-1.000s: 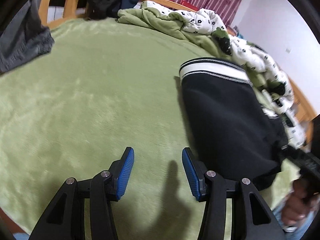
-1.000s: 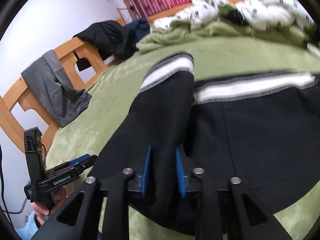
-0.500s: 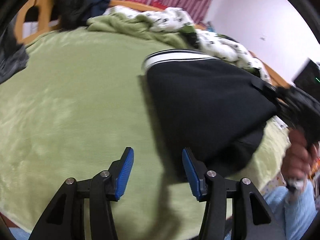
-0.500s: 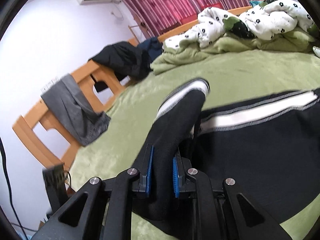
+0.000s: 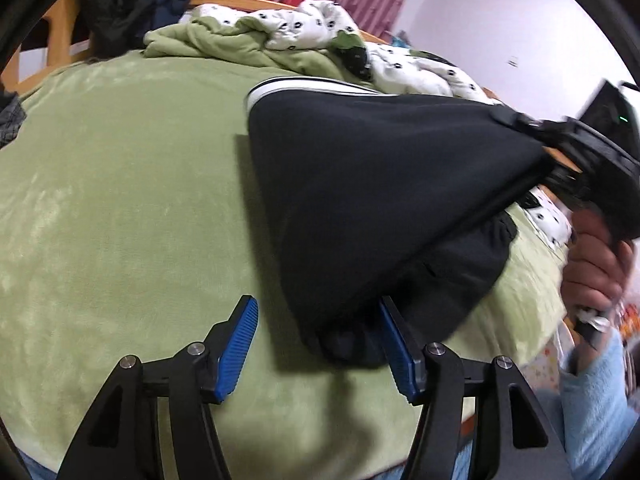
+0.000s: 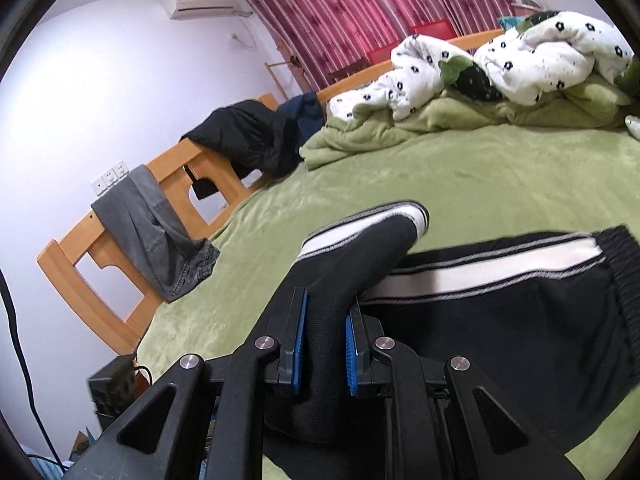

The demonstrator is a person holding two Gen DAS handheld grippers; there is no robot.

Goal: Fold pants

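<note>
Black pants [image 5: 360,184] with a white side stripe lie on the green blanket [image 5: 120,200]. My right gripper [image 6: 324,320] is shut on a bunched fold of the pants [image 6: 500,320] and holds that fold lifted off the bed. In the left wrist view the right gripper [image 5: 576,156] pulls the cloth up into a taut tent. My left gripper [image 5: 316,312] hovers low over the blanket with its jaws opening. The hanging lower corner of the pants sits between its fingers, close against the right pad [image 5: 394,344] and well apart from the left one.
A crumpled white dotted quilt [image 6: 500,56] and green cover are heaped at the far side of the bed. Grey trousers [image 6: 152,232] and a black jacket [image 6: 248,140] hang over the wooden bed frame [image 6: 80,264]. A hand [image 5: 596,268] in a blue sleeve holds the right gripper.
The right gripper closed on the fold and raised it. The left gripper swung right until the pants' lower corner came between its fingers, which now stand wider.
</note>
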